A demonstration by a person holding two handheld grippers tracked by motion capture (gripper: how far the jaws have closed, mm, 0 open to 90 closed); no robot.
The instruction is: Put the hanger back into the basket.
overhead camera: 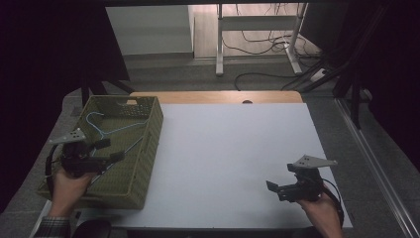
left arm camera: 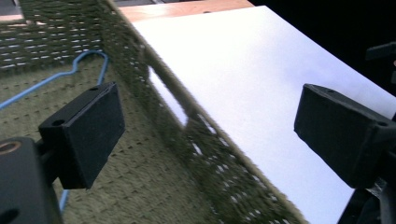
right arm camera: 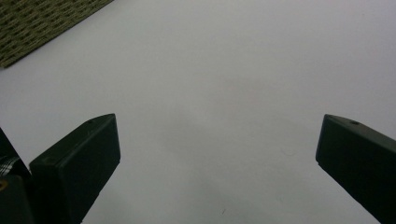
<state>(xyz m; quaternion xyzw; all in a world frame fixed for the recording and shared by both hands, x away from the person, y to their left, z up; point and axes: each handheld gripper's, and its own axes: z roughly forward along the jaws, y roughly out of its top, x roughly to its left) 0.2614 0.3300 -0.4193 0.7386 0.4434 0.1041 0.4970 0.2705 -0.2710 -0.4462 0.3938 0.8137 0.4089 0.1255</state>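
Observation:
An olive woven basket [overhead camera: 154, 130] stands at the table's left side, and a blue wire hanger [overhead camera: 116, 130] lies flat on its bottom. My left gripper [overhead camera: 113, 150] hovers over the basket's near half, open and holding nothing. In the left gripper view its jaws stand wide apart [left arm camera: 210, 126], one over the basket floor near the hanger [left arm camera: 70, 74], the other past the basket's wall [left arm camera: 187, 135]. My right gripper [overhead camera: 277, 181] is low over the white board at the near right, also open. In the right gripper view there is bare board between its jaws [right arm camera: 219, 154].
A white board [overhead camera: 233, 148] covers most of the table, with a strip of wooden tabletop [overhead camera: 218, 96] showing at its far edge. A corner of the basket [right arm camera: 42, 23] shows in the right gripper view. A white desk frame and cables [overhead camera: 257, 44] stand on the floor beyond.

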